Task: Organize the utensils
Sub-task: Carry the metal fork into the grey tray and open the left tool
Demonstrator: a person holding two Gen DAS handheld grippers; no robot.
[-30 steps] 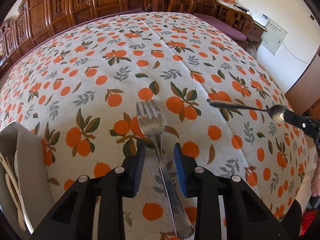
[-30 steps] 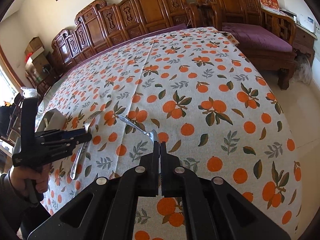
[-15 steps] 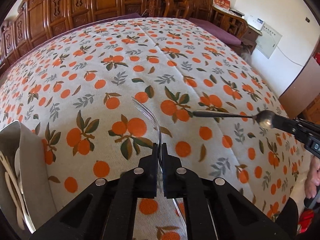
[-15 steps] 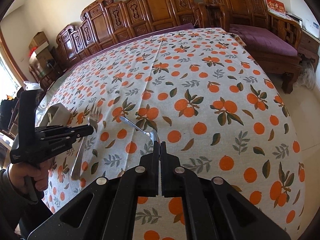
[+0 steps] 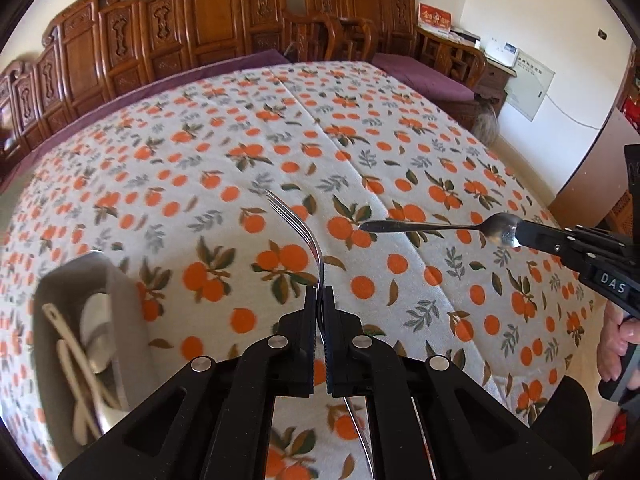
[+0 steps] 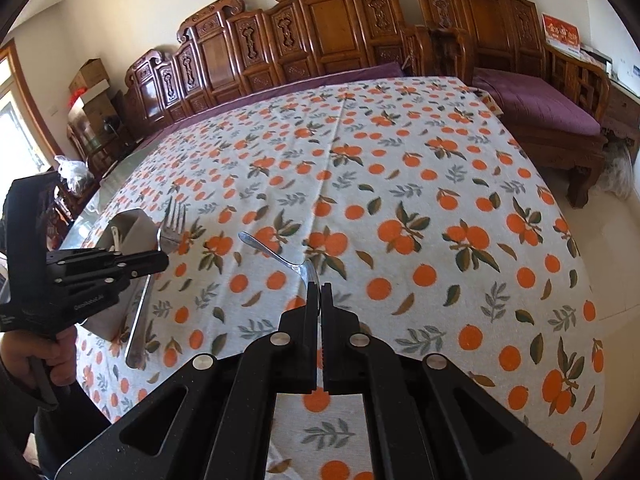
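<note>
Both grippers clamped on cutlery above the orange-print tablecloth (image 5: 400,152).
The left gripper (image 5: 319,296) pinches a shiny metal fork (image 5: 296,220); the right gripper (image 6: 319,292) grips a silver metal spoon (image 6: 276,256), apparently by its bowl.

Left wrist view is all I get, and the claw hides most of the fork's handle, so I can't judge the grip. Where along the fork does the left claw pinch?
Observer: In the right wrist view, the left claw pinches the shiny metal fork just below its tines. The long handle sticks out underneath.
Operator: Anything past the table end by the grey utensil holder?
Observer: Yes, a white plastic bag sits beyond that corner.
</note>
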